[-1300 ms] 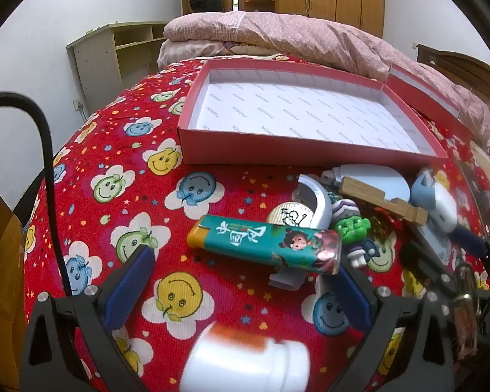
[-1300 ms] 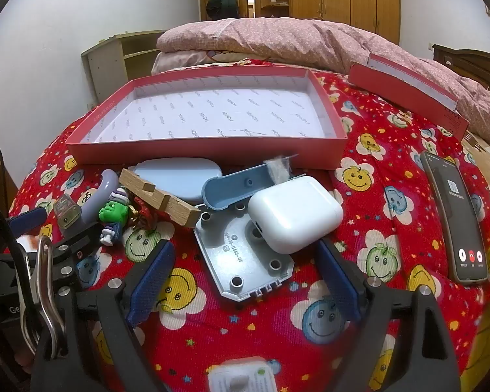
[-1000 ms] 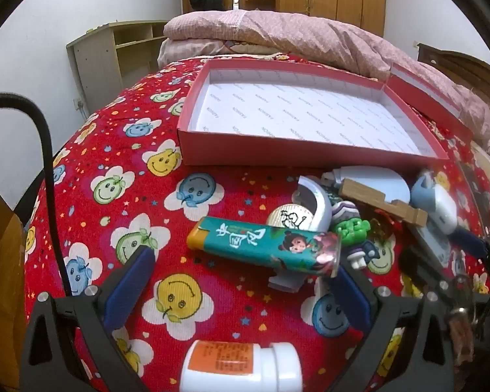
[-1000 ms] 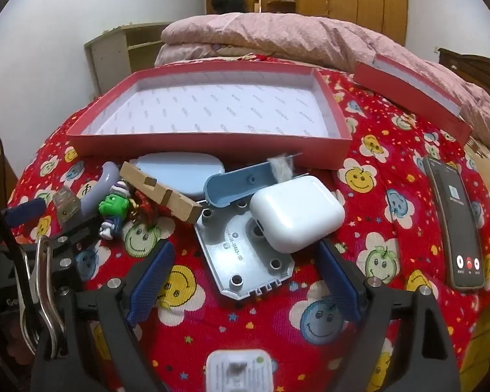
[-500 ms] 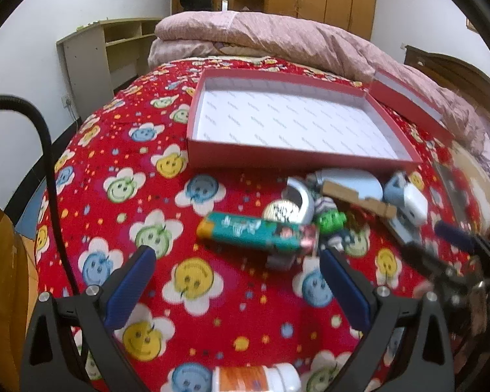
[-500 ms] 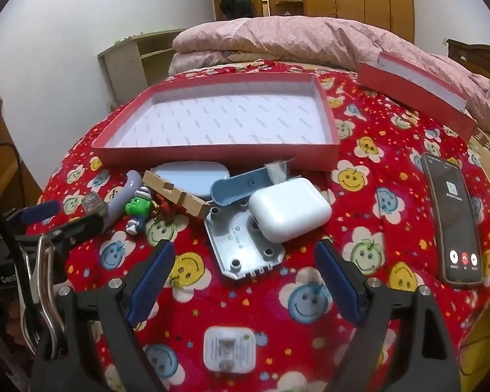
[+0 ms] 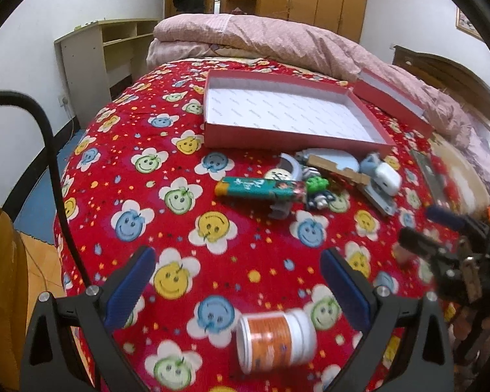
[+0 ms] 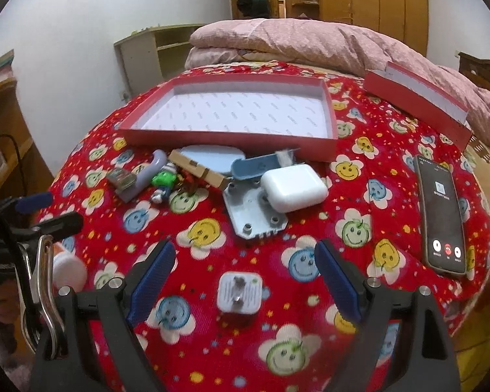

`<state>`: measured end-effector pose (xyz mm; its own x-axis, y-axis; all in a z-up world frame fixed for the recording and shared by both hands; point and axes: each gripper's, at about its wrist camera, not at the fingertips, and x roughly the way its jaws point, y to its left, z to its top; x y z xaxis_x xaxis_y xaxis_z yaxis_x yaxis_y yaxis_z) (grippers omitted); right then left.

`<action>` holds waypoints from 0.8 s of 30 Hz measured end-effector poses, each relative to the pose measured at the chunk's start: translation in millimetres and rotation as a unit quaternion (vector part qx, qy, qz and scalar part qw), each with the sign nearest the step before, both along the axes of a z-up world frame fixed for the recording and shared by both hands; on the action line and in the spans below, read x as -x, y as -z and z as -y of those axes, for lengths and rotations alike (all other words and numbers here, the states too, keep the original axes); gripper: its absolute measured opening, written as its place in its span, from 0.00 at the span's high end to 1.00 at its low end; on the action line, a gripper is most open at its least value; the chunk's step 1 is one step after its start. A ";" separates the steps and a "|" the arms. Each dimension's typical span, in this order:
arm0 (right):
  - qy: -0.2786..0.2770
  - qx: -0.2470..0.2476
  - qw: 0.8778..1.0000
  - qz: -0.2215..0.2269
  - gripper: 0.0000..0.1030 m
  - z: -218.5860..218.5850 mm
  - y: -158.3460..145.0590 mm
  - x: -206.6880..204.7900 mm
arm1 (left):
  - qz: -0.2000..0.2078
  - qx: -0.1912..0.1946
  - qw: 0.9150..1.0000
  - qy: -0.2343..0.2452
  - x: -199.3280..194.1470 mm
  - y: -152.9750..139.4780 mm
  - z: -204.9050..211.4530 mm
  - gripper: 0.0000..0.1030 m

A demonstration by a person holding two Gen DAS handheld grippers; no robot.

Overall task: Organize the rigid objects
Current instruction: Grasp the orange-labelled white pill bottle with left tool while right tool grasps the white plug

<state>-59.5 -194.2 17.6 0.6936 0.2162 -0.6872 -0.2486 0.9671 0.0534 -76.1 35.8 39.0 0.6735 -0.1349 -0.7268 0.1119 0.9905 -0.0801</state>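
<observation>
An empty red box [image 7: 290, 137] [image 8: 232, 137] with a white floor sits on the red smiley bedspread. In front of it lies a pile: a teal tube [image 7: 258, 188], a green figure [image 7: 317, 184] [image 8: 163, 178], a wooden piece [image 8: 199, 168], a grey plate [image 8: 254, 212] and a white earbud case [image 8: 294, 187] [image 7: 387, 179]. A white bottle with an orange label [image 7: 274, 338] lies between the fingers of my open left gripper [image 7: 238, 281]. My right gripper [image 8: 245, 271] is open, a white plug adapter [image 8: 240, 294] between its fingers. Neither holds anything.
A black phone [image 8: 441, 209] lies at the right of the bedspread. The red box lid [image 8: 415, 101] leans on the pink quilt [image 8: 310, 42] behind. The bed edge drops off at the left, with a shelf unit [image 7: 94, 62] by the wall.
Both grippers have pulled back and up from the pile. The bottle and the plug adapter have come fully into view between the fingers. Nothing was picked up.
</observation>
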 end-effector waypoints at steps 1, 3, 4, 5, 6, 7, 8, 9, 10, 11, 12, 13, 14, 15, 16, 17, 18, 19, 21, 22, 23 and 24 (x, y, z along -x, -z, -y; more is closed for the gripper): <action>-0.002 0.000 1.000 -0.002 0.13 0.3 -0.3 1.6 | -0.002 0.001 1.000 0.003 4.2 -1.4 -0.3 0.01; -0.004 -0.001 1.000 -0.008 0.13 1.9 -0.5 5.8 | -0.005 0.003 1.000 0.006 10.4 -3.0 -0.2 0.01; -0.003 -0.003 1.000 -0.010 0.13 3.0 -0.4 7.1 | -0.007 0.004 1.000 0.008 14.2 -2.5 -0.6 0.01; -0.002 -0.005 1.000 -0.012 0.13 4.5 0.1 9.2 | -0.010 0.005 1.000 0.009 16.5 -2.1 -0.8 0.01; -0.001 -0.008 1.000 -0.016 0.13 6.3 0.6 10.9 | -0.014 0.006 1.000 0.011 20.2 -0.4 -1.3 0.01; -0.001 -0.010 1.000 -0.019 0.13 7.6 1.4 12.7 | -0.019 0.007 1.000 0.013 24.2 1.8 -1.6 0.01; 0.000 -0.011 1.000 -0.023 0.13 8.5 2.6 14.7 | -0.023 0.007 1.000 0.014 27.1 3.7 -1.5 0.01; 0.002 -0.010 1.000 -0.027 0.13 10.0 4.1 16.9 | -0.026 0.008 1.000 0.014 29.2 5.1 -1.6 0.01; 0.004 -0.010 1.000 -0.030 0.13 11.3 5.3 18.2 | -0.030 0.009 0.999 0.016 31.9 7.0 -1.6 0.01; 0.007 -0.010 0.999 -0.034 0.13 12.5 7.0 19.2 | -0.033 0.011 0.999 0.018 34.4 9.3 -1.5 0.01; 0.011 -0.011 0.999 -0.040 0.13 13.5 9.7 20.1 | -0.036 0.011 0.999 0.020 35.8 10.8 -1.3 0.01; 0.012 -0.012 0.999 -0.042 0.13 13.8 11.2 20.5 | -0.039 0.010 0.999 0.022 37.7 12.2 0.0 0.01; 0.014 -0.014 0.999 -0.048 0.13 13.7 14.2 21.0 | -0.041 0.009 0.999 0.025 39.6 13.6 1.6 0.01; 0.013 -0.015 0.999 -0.050 0.13 13.2 16.1 21.2 | -0.041 0.007 0.999 0.027 40.8 14.7 3.1 0.01; 0.013 -0.015 0.998 -0.052 0.14 12.1 17.8 21.9 | -0.040 0.005 0.999 0.029 41.9 15.5 4.7 0.02; 0.011 -0.014 0.998 -0.054 0.15 10.4 19.6 22.5 | -0.038 0.002 0.999 0.030 42.9 16.2 5.8 0.03; 0.008 -0.010 0.998 -0.056 0.15 8.0 21.2 23.0 | -0.037 -0.003 0.999 0.029 43.7 17.3 6.9 0.04; 0.006 -0.008 0.998 -0.056 0.15 6.7 21.9 23.3 | -0.036 -0.006 0.999 0.029 44.0 17.8 7.5 0.06; 0.002 -0.003 0.999 -0.052 0.15 3.7 21.7 24.1 | -0.035 -0.007 0.999 0.029 42.9 19.0 7.2 0.09; 0.002 -0.002 0.999 -0.050 0.15 3.3 21.6 24.3 | -0.037 -0.006 0.999 0.028 41.8 19.6 6.7 0.11; 0.002 -0.001 0.999 -0.049 0.15 2.9 21.6 24.4 | -0.038 -0.005 0.999 0.027 41.1 20.8 6.3 0.12; 0.001 -0.001 0.999 -0.048 0.16 2.6 22.0 24.3 | -0.040 -0.005 0.999 0.026 39.7 21.3 5.8 0.14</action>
<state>-83.8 -196.8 -4.4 0.6244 0.2165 -0.7505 -0.2395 0.9676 0.0799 -115.8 30.0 17.6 0.6058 -0.1608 -0.7792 0.1576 0.9842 -0.0806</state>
